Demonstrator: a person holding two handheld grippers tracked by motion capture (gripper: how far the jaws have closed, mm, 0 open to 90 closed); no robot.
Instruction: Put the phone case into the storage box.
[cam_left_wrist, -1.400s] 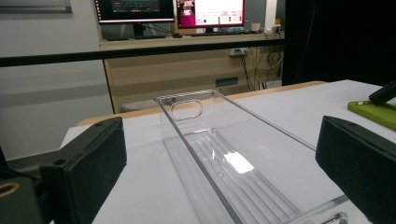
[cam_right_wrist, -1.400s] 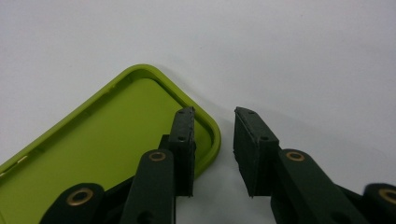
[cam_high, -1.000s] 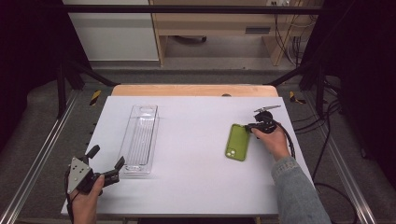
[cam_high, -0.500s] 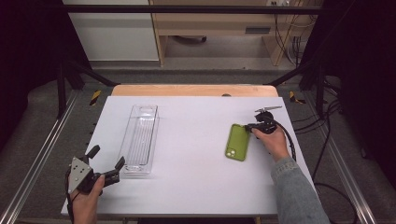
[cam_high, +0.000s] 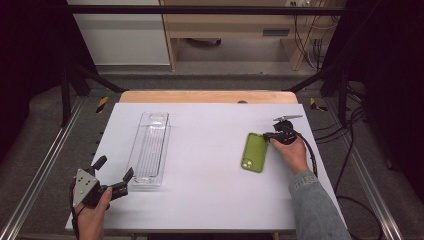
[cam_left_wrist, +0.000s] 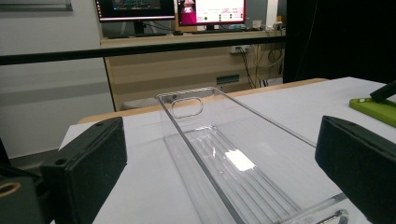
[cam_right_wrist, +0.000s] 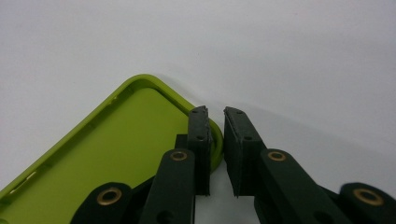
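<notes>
The right gripper (cam_right_wrist: 215, 112) has just been closing its jaws, now narrow, around the green phone case's (cam_high: 254, 152) corner rim; the left gripper (cam_high: 114, 174) holds its jaws wide before the clear tray (cam_high: 150, 150).

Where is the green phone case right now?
In the high view, the green phone case lies on the table's right side, at the right gripper's jaws.

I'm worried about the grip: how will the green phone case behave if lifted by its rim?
The green phone case looks like an empty shell with a thin raised rim, so probably light and somewhat bendy. Pinched at one corner by the right gripper, it may sag or twist. Lying flat on the table, it won't roll.
</notes>
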